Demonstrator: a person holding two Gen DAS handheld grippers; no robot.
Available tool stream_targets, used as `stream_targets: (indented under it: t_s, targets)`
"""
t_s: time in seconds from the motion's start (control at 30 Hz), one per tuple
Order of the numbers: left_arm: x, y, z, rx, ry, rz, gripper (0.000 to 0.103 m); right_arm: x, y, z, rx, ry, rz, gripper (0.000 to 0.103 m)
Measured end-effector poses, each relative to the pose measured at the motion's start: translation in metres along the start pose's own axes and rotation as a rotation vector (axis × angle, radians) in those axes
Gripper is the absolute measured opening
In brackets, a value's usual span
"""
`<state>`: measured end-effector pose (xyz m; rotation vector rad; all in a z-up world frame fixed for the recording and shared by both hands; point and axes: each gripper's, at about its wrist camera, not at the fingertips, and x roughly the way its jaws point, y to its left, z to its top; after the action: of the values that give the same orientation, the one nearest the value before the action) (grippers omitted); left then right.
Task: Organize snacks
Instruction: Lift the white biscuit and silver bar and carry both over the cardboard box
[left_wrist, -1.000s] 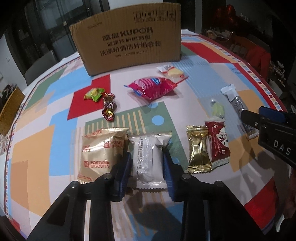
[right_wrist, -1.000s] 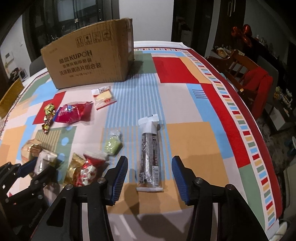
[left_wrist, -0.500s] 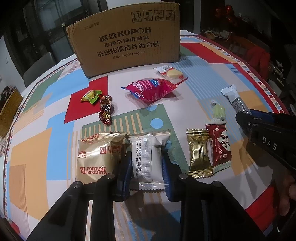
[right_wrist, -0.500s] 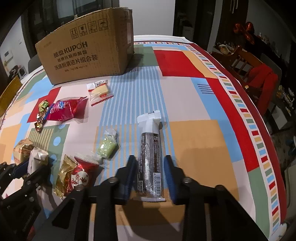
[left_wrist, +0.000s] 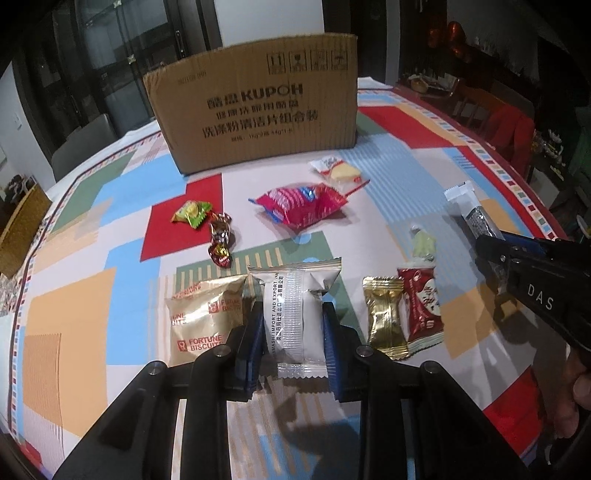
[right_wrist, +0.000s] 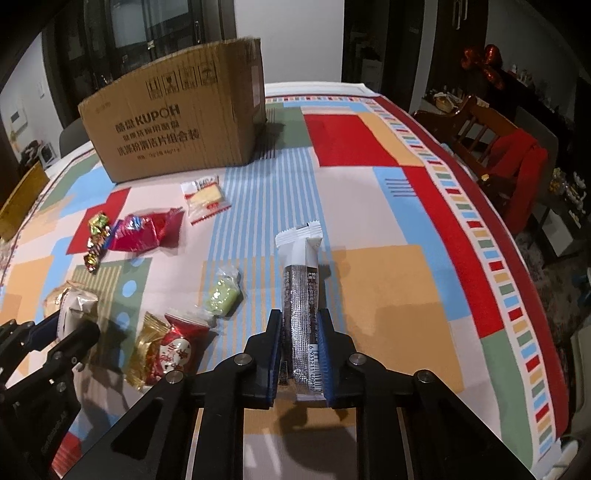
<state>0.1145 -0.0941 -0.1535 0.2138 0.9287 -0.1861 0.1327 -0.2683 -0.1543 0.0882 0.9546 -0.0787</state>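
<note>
My left gripper (left_wrist: 291, 314) is shut on a silver-white snack packet (left_wrist: 295, 295), its blue pads pressing both sides low over the tablecloth. A gold Fortune Biscuits packet (left_wrist: 201, 321) lies just left of it, touching. My right gripper (right_wrist: 300, 325) is shut on the near end of a long dark stick bar with a white top (right_wrist: 301, 291), which points away along the table. A gold candy (left_wrist: 384, 317) and a red candy (left_wrist: 421, 306) lie side by side between the two grippers. The open cardboard box (left_wrist: 258, 107) stands at the far side.
Loose on the patterned tablecloth (right_wrist: 388, 229) are a pale green candy (right_wrist: 223, 293), a red-pink packet (left_wrist: 299, 203), a clear packet with a yellow wedge (left_wrist: 340, 171) and small foil candies (left_wrist: 219, 240). A wooden chair with red cloth (right_wrist: 517, 158) stands beyond the right edge.
The right gripper's jaws closed from wide apart onto the stick bar. The left gripper kept its hold on the silver-white packet and hardly moved.
</note>
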Motion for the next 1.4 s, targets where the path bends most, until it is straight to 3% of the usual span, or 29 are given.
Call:
stream_targets:
  t_s: [0.6, 1.4]
  targets:
    - [-0.052, 0.009, 0.015, 0.006, -0.081, 0.023, 0.029, -0.055, 0.005, 0.008, -0.005, -0.087, 0.009, 0.019]
    - [-0.077, 0.043, 0.044, -0.039, -0.151, 0.067, 0.029, -0.088, 0.027, 0.044, -0.034, -0.206, 0.041, 0.019]
